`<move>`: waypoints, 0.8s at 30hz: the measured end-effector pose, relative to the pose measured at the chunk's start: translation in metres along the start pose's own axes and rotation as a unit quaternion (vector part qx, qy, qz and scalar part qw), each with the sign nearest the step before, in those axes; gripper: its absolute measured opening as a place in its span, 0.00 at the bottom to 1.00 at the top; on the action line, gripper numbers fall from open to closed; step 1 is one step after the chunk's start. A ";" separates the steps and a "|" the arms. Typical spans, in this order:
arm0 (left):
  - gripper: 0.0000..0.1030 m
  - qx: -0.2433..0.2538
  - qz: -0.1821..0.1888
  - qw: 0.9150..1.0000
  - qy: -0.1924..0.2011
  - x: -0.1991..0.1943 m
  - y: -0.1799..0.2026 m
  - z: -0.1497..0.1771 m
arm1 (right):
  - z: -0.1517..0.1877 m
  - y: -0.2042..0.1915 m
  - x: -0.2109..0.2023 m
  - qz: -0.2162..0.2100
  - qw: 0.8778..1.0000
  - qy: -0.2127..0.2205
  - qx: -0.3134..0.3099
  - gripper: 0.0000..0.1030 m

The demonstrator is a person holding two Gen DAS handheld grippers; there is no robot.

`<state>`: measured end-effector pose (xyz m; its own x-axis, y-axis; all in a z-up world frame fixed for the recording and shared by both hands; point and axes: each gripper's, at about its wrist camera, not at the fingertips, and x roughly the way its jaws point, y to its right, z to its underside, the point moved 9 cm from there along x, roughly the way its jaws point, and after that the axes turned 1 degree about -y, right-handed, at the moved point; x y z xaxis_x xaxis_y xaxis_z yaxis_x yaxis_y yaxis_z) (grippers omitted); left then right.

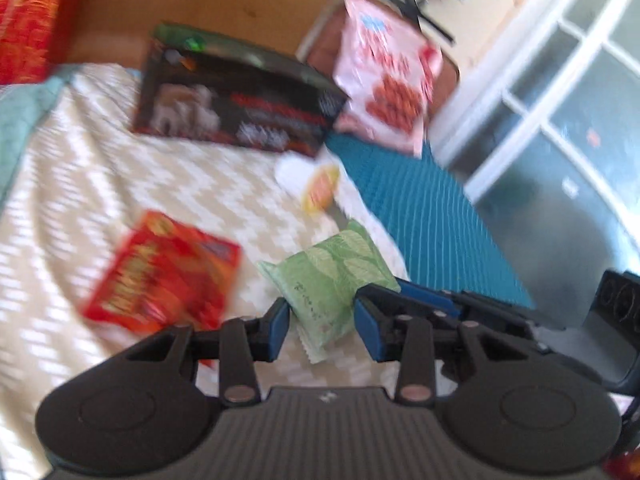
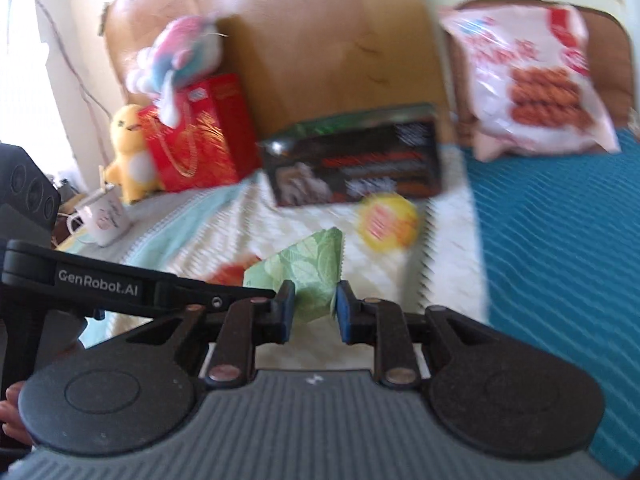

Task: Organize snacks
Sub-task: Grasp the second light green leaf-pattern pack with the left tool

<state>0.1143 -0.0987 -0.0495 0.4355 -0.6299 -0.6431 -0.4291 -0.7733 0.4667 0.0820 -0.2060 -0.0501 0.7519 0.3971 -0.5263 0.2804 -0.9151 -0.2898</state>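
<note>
A bed covered by a cream chevron blanket [image 1: 100, 168] and a teal mat [image 1: 432, 216] was seen in both blurred views, with the snacks spread across it. A pink snack bag [image 2: 532, 76] was propped at the headboard, a dark box [image 2: 356, 160] stood upright just left of it, a red packet [image 1: 164, 272] lay flat on the blanket, and a small yellow-and-red packet [image 2: 386, 220] lay below the box.

The step in hand was judged to be a two-handed pick of the green leaf-print packet [image 1: 332, 272], which was found nearest the cameras, between the red packet and the teal mat. The next move was judged to call for a lift clear of the blanket and a carry toward the stood-up items at the headboard, with both grips kept firm so that the pouch would not be torn or dropped.

The right gripper [image 2: 316, 308] was seen pressed narrowly together, with a corner of the green packet pinched between its blue pads. The left gripper [image 1: 322, 328] was held a little wider, its pads set against the two sides of the packet's near end; real pressure there could not be told through the blur.
</note>
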 end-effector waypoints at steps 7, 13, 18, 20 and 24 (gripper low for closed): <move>0.43 0.032 -0.021 0.999 0.019 -0.006 0.004 0.011 | 0.016 0.011 -0.008 -0.034 0.999 -0.007 0.020 0.45; 0.51 -0.004 -0.018 0.999 0.041 -0.027 -0.011 0.001 | 0.014 -0.005 -0.020 -0.024 0.997 0.008 -0.075 0.65; 0.51 0.005 -0.013 1.000 0.020 -0.015 -0.007 -0.004 | 0.009 -0.002 -0.009 -0.012 0.993 0.002 -0.117 0.67; 0.50 0.008 -0.010 1.000 0.005 -0.002 -0.005 -0.003 | 0.011 0.001 -0.001 0.001 0.989 -0.009 -0.146 0.69; 0.42 0.034 -0.005 0.999 0.002 0.010 0.005 -0.007 | 0.018 -0.006 0.016 -0.028 0.988 -0.032 -0.150 0.61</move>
<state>0.1218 -0.1095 -0.0488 0.4435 -0.6227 -0.6446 -0.4778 -0.7727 0.4178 0.0816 -0.1929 -0.0709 0.6936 0.4428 -0.5682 0.4918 -0.8674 -0.0756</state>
